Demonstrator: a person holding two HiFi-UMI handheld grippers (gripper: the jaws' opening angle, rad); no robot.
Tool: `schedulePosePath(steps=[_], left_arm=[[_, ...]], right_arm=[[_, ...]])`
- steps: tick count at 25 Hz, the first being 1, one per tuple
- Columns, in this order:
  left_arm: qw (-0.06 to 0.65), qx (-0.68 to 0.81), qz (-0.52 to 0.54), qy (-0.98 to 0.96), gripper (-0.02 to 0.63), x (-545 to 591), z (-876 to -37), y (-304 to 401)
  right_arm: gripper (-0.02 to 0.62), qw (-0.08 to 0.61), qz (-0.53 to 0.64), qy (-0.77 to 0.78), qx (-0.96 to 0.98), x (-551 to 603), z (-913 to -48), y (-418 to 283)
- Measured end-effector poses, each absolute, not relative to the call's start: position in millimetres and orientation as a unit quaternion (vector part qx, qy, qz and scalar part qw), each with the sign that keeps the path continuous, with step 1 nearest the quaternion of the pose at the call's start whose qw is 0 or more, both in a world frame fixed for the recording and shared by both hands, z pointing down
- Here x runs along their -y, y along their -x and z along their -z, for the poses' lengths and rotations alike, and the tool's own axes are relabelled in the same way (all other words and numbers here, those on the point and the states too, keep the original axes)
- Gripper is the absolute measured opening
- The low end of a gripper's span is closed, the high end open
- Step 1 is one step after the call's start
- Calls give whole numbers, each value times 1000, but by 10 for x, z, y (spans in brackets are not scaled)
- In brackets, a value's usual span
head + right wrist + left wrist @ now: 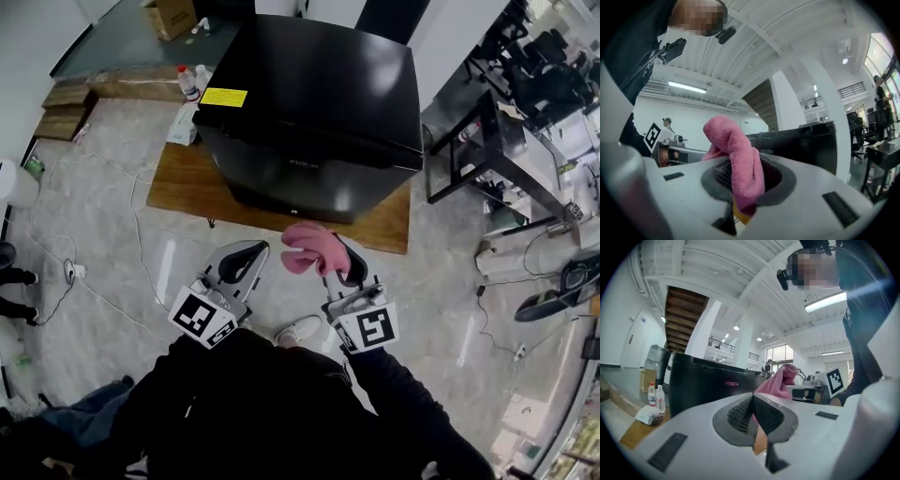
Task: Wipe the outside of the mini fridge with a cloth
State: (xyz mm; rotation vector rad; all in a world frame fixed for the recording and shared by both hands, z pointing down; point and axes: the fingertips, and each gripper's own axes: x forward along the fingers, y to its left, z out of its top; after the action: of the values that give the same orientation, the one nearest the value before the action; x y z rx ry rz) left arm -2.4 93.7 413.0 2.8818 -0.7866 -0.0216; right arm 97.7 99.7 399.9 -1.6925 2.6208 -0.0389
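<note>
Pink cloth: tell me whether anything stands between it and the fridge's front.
Nothing visible does. The pink cloth, clamped in the right tool, hangs just short of the front of the mini fridge, with only open air between them. The left tool is off to one side.

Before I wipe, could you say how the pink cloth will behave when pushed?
Probably floppy: the pink cloth droops over the right tongs. Likely light and grippy, given its fuzzy pile; it may bunch against the fridge.

The mini fridge (314, 103) stands on a platform (178, 187), bottles (188, 84) to its left.
</note>
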Motion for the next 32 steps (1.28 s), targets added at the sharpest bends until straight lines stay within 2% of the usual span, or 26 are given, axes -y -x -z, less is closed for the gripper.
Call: schedulePosePath(steps=[9, 18, 26, 32], left_arm=[[65, 340, 11, -938, 6, -931, -4009, 1552], [48, 350, 24, -935, 6, -682, -3768, 2830], [52, 362, 26, -930, 6, -353, -3785, 3700], [53, 376, 35, -924, 6, -39, -3797, 3964]], right_arm=[[72, 15, 34, 448, -893, -828, -3930, 672], [72, 24, 68, 437, -897, -467, -3856, 2019], [72, 20, 85, 440, -894, -124, -3873, 2800], [72, 32, 101, 441, -891, 174, -3876, 3032]])
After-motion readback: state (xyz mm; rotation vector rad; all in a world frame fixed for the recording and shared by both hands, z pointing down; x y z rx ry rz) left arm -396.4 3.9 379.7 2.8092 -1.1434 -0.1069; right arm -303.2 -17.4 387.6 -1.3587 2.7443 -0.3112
